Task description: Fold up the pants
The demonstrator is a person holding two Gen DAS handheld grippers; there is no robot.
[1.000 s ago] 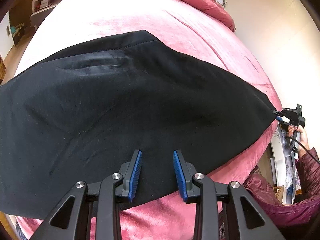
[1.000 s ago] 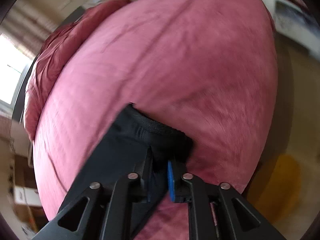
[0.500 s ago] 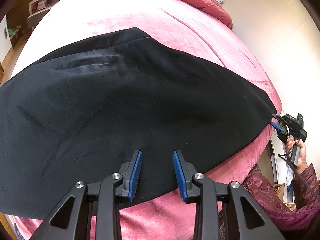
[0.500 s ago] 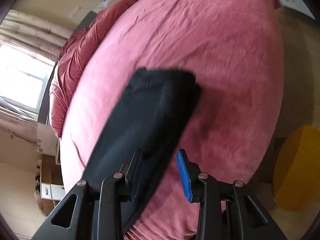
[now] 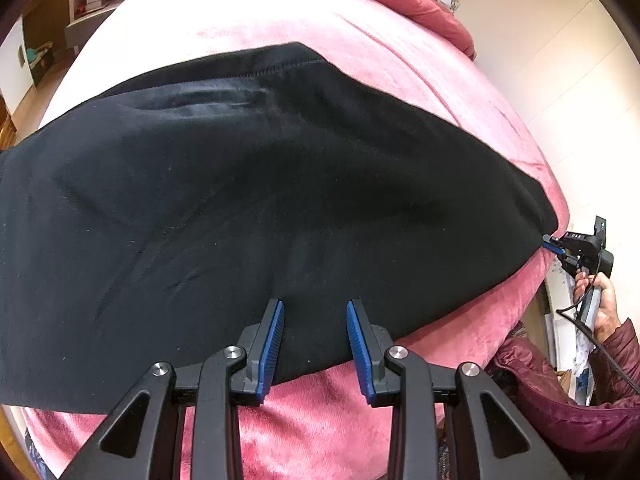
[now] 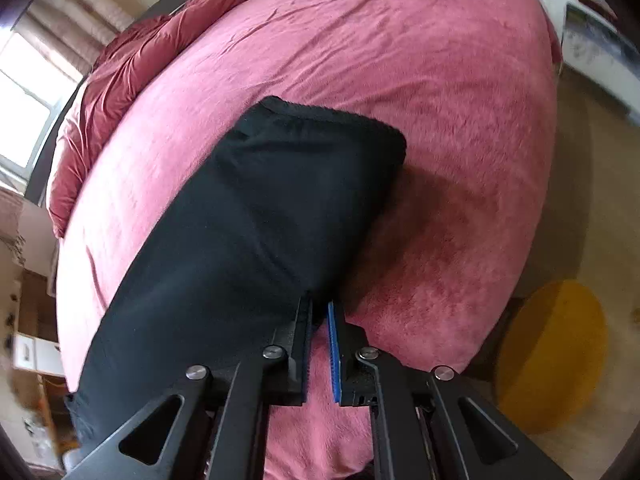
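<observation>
The black pants [image 5: 256, 208] lay flat across a bed with a pink fuzzy cover [image 5: 320, 432]. They looked soft and dark, with a stitched seam near the far edge and a few faint creases. One leg end [image 6: 320, 148] showed a ribbed cuff, and it rested on the pink cover.

The left tool [image 5: 315, 344] hung just over the near edge of the pants, its blue pads spread apart with nothing pinched. The right tool [image 6: 320, 320] had just been closing, and its pads were pressed together on the edge of the pants near the leg end.

Pink cover lay bare beyond the pants, up to a bunched red blanket [image 6: 120, 80]. The bed edge was close to the right tool, with floor and a yellow round thing [image 6: 556, 356] past it.
</observation>
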